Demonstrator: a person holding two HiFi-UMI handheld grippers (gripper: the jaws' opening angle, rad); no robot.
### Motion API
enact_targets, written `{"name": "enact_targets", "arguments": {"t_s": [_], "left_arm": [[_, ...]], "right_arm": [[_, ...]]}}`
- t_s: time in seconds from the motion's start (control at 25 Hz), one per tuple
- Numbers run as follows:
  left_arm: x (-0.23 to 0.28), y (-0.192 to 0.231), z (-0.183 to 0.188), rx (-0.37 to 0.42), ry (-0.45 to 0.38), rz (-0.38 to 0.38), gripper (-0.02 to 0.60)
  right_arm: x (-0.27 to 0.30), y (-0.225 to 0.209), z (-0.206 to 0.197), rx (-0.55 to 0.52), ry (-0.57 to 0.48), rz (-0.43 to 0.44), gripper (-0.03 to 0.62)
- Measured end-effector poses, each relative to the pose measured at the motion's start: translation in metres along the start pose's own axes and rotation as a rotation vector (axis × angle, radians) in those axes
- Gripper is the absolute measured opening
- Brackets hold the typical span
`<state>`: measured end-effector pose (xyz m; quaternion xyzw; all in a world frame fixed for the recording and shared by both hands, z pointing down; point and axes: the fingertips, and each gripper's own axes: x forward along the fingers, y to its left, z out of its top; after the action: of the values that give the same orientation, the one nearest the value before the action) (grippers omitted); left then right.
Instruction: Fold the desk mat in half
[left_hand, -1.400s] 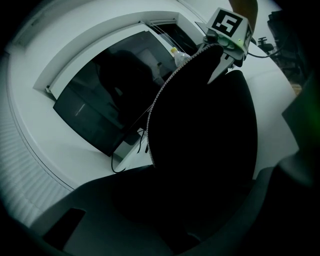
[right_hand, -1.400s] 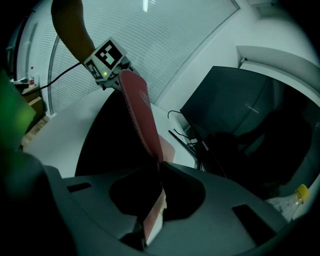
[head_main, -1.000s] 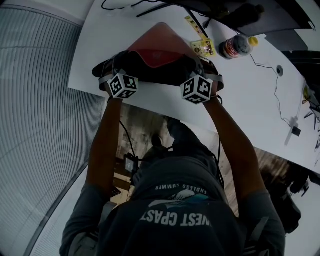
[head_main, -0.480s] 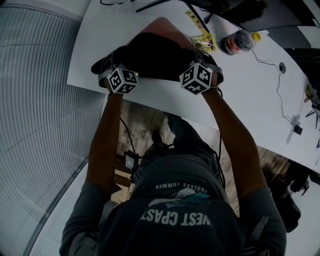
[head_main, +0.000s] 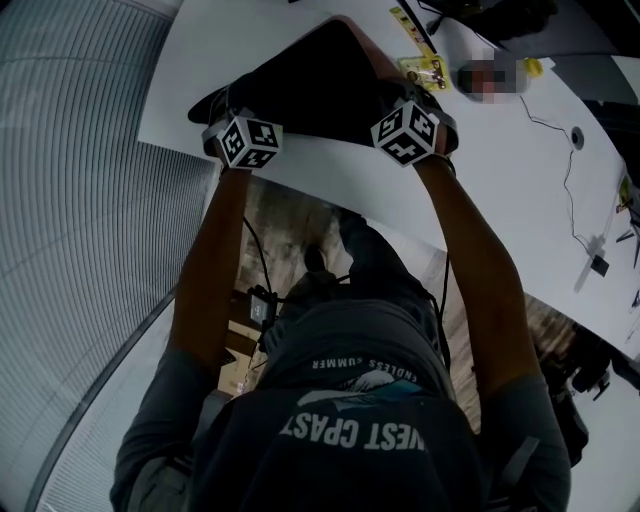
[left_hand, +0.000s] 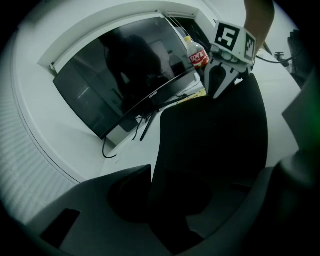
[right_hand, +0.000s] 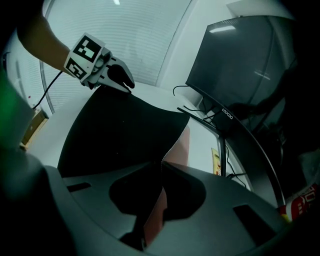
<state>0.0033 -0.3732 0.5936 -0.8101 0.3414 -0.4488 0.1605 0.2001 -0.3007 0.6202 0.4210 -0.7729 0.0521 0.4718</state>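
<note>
Desk mat (head_main: 310, 90) has dropped flat; left gripper (left_hand: 205, 175) easing open, right gripper (right_hand: 161, 165) pinching edge.

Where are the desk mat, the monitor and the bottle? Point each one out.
desk mat (head_main: 310, 85), head view, middle of its black upper face.
monitor (left_hand: 115, 75), left gripper view, centre of its dark screen.
bottle (left_hand: 198, 56), left gripper view, its red label.

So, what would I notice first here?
The black mat lies folded on the white desk, its reddish side peeking out. The right tool pinches its corner; the left tool has just been opening its jaws around the edge. A big curved monitor stands behind.
</note>
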Motion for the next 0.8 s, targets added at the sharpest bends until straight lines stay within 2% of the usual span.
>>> {"name": "enact_targets", "arguments": {"t_s": [0.24,0.56,0.8], "left_arm": [[-0.012,0.004,0.005,-0.014,-0.038,-0.012,0.078],[-0.036,0.009,-0.005,-0.032,-0.064,0.005,0.078],[-0.059,0.016,-0.021,-0.061,-0.061,0.018,0.078]], "right_arm": [[0.014,-0.021,0.007,-0.034,0.028,0.001,0.057],[0.03,-0.04,0.017,-0.127,0.066,-0.053,0.058],[0.03,-0.045,0.014,-0.11,0.14,-0.05,0.107]]}}
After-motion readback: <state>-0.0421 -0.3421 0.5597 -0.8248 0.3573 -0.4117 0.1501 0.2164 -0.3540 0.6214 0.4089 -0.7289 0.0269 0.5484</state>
